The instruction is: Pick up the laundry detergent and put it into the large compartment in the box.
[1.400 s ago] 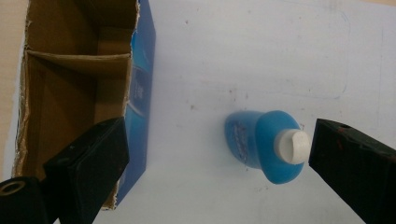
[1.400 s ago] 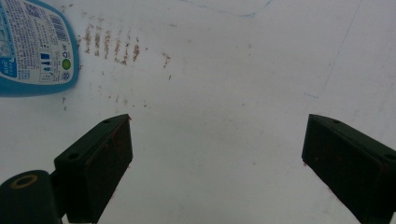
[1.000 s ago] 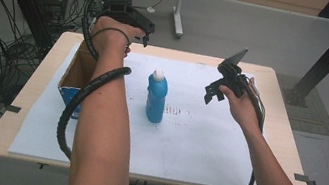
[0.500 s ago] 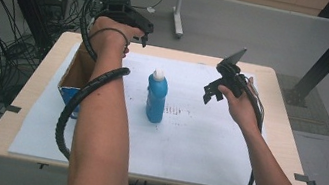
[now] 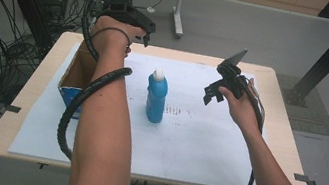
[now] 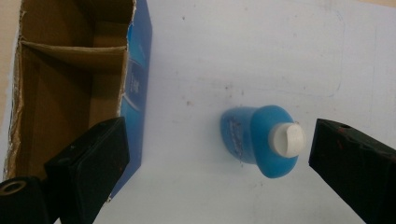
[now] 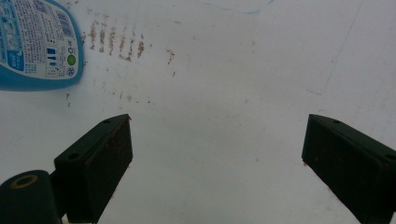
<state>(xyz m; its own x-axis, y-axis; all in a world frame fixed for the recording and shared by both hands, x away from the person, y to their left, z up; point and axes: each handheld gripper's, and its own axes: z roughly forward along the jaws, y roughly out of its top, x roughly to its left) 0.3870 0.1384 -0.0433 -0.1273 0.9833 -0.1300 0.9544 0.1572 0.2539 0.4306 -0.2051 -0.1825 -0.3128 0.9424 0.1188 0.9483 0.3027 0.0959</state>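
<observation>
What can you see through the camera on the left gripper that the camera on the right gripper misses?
The left gripper view alone looks down on the open cardboard box with its divider and blue side, and on the bottle's white cap, which sits between that gripper's wide-open jaws, untouched. The right gripper view alone brings the bottle's printed back label and rows of brown marks on the sheet, with nothing between its open jaws. Both share the blue bottle, the white sheet on the table, and a pair of black jaws standing apart.
</observation>
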